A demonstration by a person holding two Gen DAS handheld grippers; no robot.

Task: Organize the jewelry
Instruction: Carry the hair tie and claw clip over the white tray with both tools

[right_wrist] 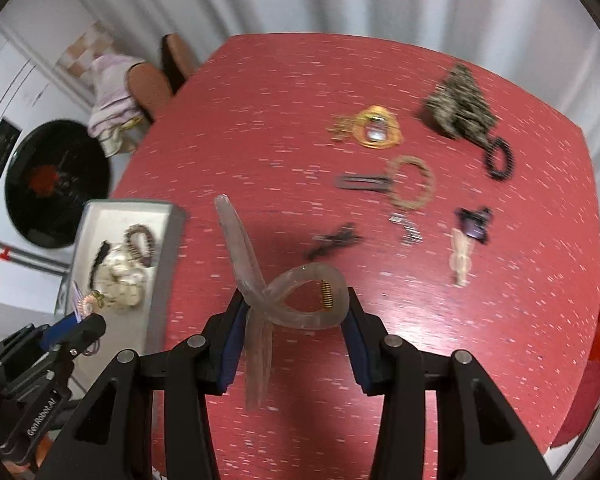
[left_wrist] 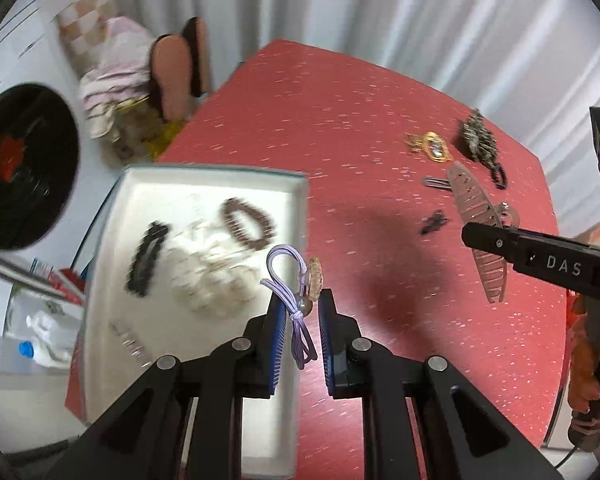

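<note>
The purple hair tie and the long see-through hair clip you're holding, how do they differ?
The purple hair tie is thin, soft cord, looped and knotted; the clear hair clip is broad, rigid plastic with a spring. The tie hangs at the white tray; the clip is above the red table. Each is pinched in a gripper: left gripper, right gripper.

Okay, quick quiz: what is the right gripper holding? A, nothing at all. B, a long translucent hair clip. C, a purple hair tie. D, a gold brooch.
B: the right gripper is shut on the long translucent hair clip, held above the red table; the purple hair tie is in the left gripper.
</note>
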